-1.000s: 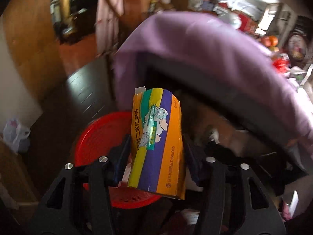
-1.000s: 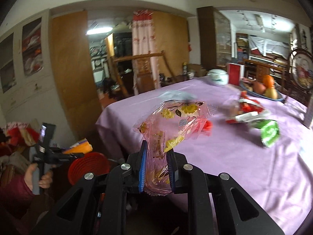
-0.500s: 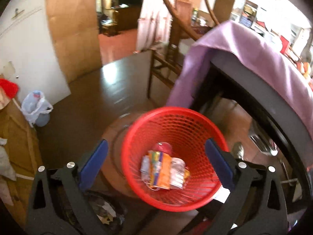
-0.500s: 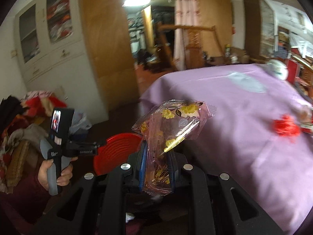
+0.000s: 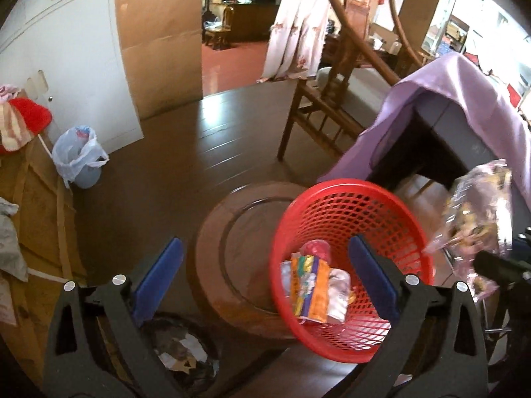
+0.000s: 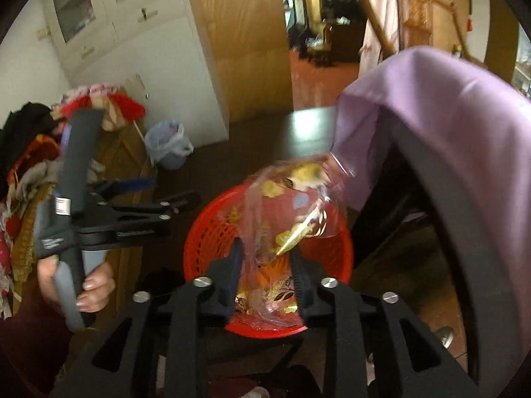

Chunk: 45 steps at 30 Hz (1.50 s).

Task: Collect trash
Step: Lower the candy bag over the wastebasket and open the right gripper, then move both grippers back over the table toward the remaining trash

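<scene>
A red mesh basket (image 5: 351,205) stands on the dark floor by the table. An orange and purple carton (image 5: 310,293) and other wrappers lie inside it. My left gripper (image 5: 265,275) is open and empty, left of and above the basket. My right gripper (image 6: 267,273) hangs over the basket (image 6: 205,232) with a clear pink floral plastic bag (image 6: 285,219) between its parted jaws; whether they still pinch it is unclear. The bag also shows at the right edge of the left wrist view (image 5: 478,219).
A purple cloth (image 6: 448,132) drapes the table right of the basket. A round wooden disc (image 5: 239,258) lies on the floor. A wooden chair (image 5: 332,99) stands behind. A small bagged bin (image 5: 79,159) sits by the white cabinet. Clutter lies at far left.
My left gripper opened and dropped the carton into the basket, then drew left. My right gripper carried the bag from the table to above the basket and its jaws have spread.
</scene>
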Motion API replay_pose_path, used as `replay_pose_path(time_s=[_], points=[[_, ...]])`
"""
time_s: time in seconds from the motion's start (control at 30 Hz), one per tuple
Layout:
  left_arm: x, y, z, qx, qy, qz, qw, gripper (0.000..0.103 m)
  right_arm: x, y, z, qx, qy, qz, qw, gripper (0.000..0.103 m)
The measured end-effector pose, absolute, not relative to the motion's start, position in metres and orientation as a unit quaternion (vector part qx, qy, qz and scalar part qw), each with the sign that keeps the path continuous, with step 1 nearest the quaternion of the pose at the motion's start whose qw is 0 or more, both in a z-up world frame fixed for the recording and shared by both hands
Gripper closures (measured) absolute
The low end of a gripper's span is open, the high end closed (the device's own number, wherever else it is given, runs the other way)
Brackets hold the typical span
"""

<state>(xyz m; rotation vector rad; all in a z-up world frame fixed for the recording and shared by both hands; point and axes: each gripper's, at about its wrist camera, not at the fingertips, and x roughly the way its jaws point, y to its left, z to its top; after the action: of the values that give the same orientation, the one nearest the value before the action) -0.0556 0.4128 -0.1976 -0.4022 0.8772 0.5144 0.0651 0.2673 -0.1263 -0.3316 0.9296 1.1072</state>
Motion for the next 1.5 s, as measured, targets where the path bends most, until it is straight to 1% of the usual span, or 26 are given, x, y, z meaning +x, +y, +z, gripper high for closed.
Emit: replay_pose_path(time_s=[0.07, 0.13, 0.33, 0.57, 0.63, 0.8, 0.87, 0.97, 1.07, 1.13, 1.2, 1.27, 1.3, 1.33, 1.37, 1.5], points=[[-0.058, 0.417, -0.201, -0.194, 0.419, 0.247, 0.852, 0.007, 0.066, 0.275, -0.133, -0.154, 0.429, 0.504, 0.734, 0.065], [-0.06, 0.421, -0.204, -0.201, 0.42, 0.247, 0.85, 0.007, 0.066, 0.279, -0.135, -0.158, 0.429, 0.501, 0.735, 0.057], [-0.058, 0.42, -0.208, -0.207, 0.422, 0.243, 0.849, 0.007, 0.068, 0.275, -0.134, -0.15, 0.426, 0.503, 0.737, 0.048], [-0.058, 0.41, -0.195, -0.195, 0.412, 0.238, 0.858, 0.007, 0.069, 0.26, -0.119, -0.152, 0.402, 0.491, 0.758, 0.047], [-0.057, 0.405, -0.187, -0.191, 0.406, 0.235, 0.862, 0.007, 0.07, 0.25, -0.112, -0.144, 0.396, 0.483, 0.768, 0.044], [-0.057, 0.388, -0.161, -0.17, 0.386, 0.227, 0.878, 0.007, 0.07, 0.212, -0.083, -0.124, 0.363, 0.462, 0.799, 0.042], [-0.056, 0.379, -0.15, -0.159, 0.377, 0.223, 0.885, 0.007, 0.069, 0.198, -0.072, -0.116, 0.352, 0.452, 0.812, 0.039], [-0.055, 0.357, -0.127, -0.132, 0.359, 0.212, 0.899, 0.007, 0.065, 0.162, -0.052, -0.097, 0.327, 0.433, 0.834, 0.034], [-0.055, 0.327, -0.099, -0.093, 0.336, 0.198, 0.916, 0.007, 0.057, 0.115, -0.03, -0.075, 0.295, 0.403, 0.863, 0.027], [-0.057, 0.3, -0.081, -0.063, 0.318, 0.186, 0.928, 0.007, 0.053, 0.086, -0.02, -0.059, 0.279, 0.383, 0.879, 0.02], [-0.056, 0.273, -0.066, -0.04, 0.305, 0.167, 0.937, 0.007, 0.046, 0.052, -0.011, -0.042, 0.261, 0.36, 0.895, 0.018], [-0.054, 0.251, -0.059, -0.028, 0.303, 0.145, 0.941, 0.007, 0.041, 0.018, -0.003, -0.027, 0.248, 0.333, 0.91, 0.016], [-0.052, 0.239, -0.057, -0.023, 0.305, 0.133, 0.943, 0.007, 0.039, -0.006, -0.001, -0.018, 0.241, 0.313, 0.919, 0.013], [-0.048, 0.221, -0.056, -0.018, 0.31, 0.114, 0.944, 0.007, 0.037, -0.023, 0.0, -0.011, 0.236, 0.297, 0.925, 0.008], [-0.046, 0.212, -0.058, -0.015, 0.315, 0.104, 0.943, 0.007, 0.035, -0.048, 0.0, -0.001, 0.23, 0.272, 0.934, 0.006], [-0.019, 0.158, -0.063, -0.002, 0.341, 0.049, 0.939, 0.007, 0.036, -0.124, -0.01, 0.031, 0.224, 0.195, 0.954, 0.006]])
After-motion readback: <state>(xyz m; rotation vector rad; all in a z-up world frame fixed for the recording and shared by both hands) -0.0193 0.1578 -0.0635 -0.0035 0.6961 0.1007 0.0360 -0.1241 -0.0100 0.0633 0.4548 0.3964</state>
